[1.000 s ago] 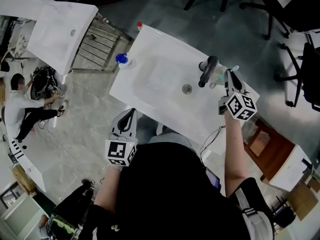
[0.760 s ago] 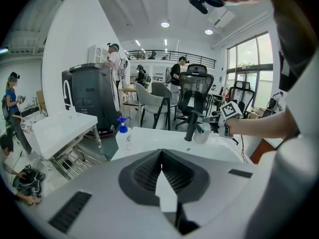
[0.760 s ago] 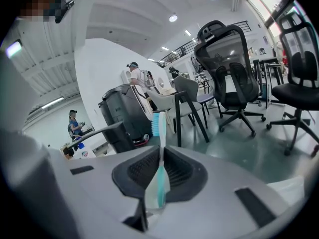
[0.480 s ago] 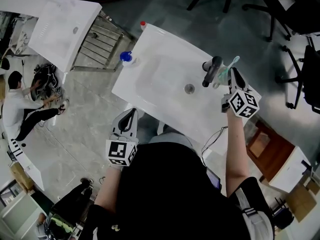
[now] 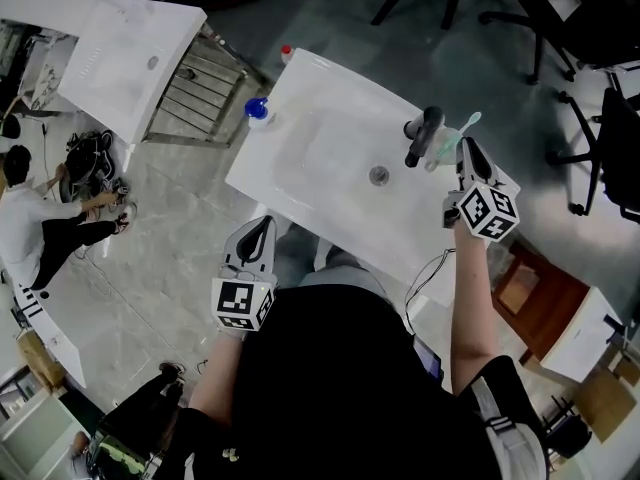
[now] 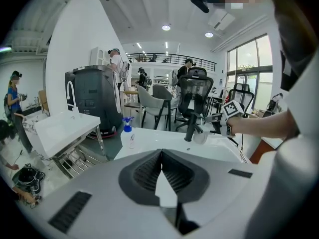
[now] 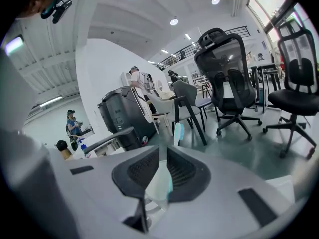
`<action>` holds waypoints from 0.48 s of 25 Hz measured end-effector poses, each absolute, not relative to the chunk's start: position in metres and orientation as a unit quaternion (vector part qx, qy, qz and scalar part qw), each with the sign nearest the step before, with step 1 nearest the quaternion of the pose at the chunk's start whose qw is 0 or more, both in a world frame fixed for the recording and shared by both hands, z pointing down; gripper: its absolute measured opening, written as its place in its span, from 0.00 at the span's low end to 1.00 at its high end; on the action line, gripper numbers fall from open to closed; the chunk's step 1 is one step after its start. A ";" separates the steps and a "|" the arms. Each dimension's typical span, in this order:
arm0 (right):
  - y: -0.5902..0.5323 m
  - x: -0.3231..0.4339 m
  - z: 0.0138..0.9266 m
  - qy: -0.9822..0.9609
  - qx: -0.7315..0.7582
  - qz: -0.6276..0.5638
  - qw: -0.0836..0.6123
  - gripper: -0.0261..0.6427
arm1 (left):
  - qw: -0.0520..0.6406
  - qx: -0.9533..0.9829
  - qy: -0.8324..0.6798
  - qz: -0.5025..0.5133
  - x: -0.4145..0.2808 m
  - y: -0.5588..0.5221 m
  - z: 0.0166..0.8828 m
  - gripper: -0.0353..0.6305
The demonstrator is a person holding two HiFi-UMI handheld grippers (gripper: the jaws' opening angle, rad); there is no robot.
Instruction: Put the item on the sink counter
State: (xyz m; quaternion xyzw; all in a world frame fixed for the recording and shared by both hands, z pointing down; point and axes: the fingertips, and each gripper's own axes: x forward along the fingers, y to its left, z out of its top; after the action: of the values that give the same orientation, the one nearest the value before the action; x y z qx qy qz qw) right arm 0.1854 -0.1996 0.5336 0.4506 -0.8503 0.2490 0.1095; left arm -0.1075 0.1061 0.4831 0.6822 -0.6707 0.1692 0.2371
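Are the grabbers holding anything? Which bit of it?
The right gripper pinches a toothbrush by its handle between its jaws, with the brush head sticking out past them. The left gripper is shut on nothing.

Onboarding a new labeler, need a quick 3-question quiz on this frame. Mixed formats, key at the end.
1. True or false: the left gripper is shut with nothing between its jaws.
2. What is the right gripper closed on? A) a sponge B) a toothbrush C) a soap bar
3. Short answer: in the head view, which blue-topped thing stands on the left edge of the sink counter?

Key: 1 true. 2 B. 3 the spray bottle.
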 end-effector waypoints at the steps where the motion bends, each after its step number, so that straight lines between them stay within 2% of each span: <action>1: -0.196 0.186 0.530 -0.851 0.451 0.247 0.107 0.11 | 0.235 0.684 -0.670 0.168 -0.107 0.106 0.482 0.09; 12: -0.127 0.169 0.487 -0.871 0.425 0.226 0.098 0.11 | 0.203 0.723 -0.643 0.150 -0.102 0.084 0.468 0.09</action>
State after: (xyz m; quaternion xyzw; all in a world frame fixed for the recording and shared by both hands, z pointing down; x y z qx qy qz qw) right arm 0.1686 -0.1273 0.4866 0.4248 -0.8712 0.2257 0.0978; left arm -0.1016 0.0836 0.4678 0.7233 -0.6430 0.1499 0.2026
